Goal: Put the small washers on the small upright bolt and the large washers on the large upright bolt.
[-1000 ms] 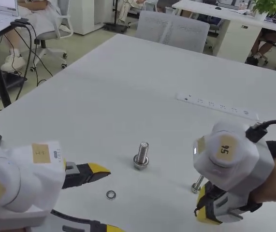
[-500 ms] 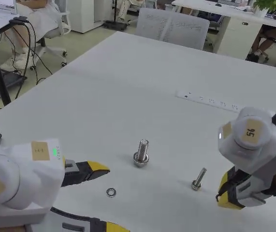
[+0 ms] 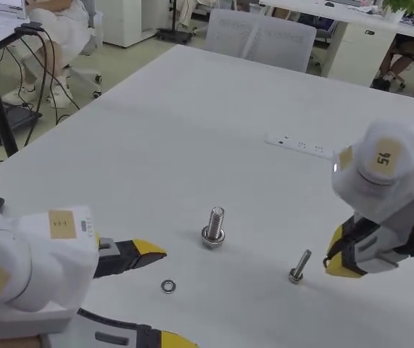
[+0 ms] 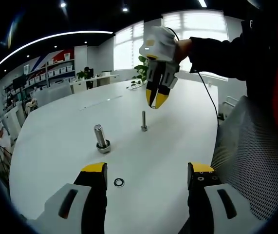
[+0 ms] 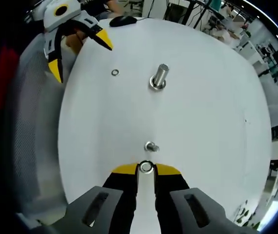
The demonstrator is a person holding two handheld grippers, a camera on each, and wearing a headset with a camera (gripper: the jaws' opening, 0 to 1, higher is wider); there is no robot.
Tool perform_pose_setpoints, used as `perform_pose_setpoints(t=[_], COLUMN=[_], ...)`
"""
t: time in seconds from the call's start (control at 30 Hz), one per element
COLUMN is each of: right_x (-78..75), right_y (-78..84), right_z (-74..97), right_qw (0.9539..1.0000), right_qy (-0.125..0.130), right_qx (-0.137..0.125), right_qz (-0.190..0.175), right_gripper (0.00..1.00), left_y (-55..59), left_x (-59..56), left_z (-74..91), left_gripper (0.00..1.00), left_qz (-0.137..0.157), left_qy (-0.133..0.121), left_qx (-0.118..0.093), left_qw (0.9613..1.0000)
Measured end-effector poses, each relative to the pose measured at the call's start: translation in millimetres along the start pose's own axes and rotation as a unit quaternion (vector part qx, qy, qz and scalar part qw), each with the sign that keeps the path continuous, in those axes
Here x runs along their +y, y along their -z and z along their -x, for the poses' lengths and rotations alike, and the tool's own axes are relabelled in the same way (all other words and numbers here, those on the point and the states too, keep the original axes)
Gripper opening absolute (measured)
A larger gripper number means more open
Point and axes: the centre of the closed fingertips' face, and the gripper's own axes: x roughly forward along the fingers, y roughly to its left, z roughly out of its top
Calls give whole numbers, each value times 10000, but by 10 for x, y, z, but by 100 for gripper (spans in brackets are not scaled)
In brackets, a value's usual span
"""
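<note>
Since a second ago the right gripper (image 3: 336,259) has drawn back to the right and off the small bolt (image 3: 299,266), which it then hid from the head view; the bolt now stands in the clear just beside the yellow tips; the left gripper (image 4: 147,168) has hardly shifted. The left tongs are spread wide, low over the white table (image 3: 192,130); the loose washer (image 4: 119,182) lies flat between them and a little ahead, touching neither tip. The right tongs are pressed nearly together and pinch the held washer (image 5: 146,167) by its rim; in the right gripper view the ring shows between the tips, just short of the small bolt. The large bolt (image 3: 214,226) stands upright near the middle of the table, well apart from the small one; each bolt has a broader collar at its foot, but whether that is the bolt's own head or washers already threaded on I cannot tell. A power strip (image 3: 301,145) lies farther back, out of the work. By my reckoning the task is part done at most: one washer is in the grip and not yet on a bolt; another sits untouched on the table; each has yet to go over its proper shaft, and which size either one is I cannot judge with certainty.
</note>
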Motion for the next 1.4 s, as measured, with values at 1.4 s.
perform_pose_setpoints(t=[1.4], right_x=[-73], right_y=[-173], right_z=[-251], right_qw=[9994], right_qy=[-235], right_qx=[107], right_qz=[251], right_gripper=[13], left_y=[34], left_x=[3], left_z=[34], left_gripper=[66], left_qz=[32], left_qy=[-37], left_qx=[41], left_qw=[10000])
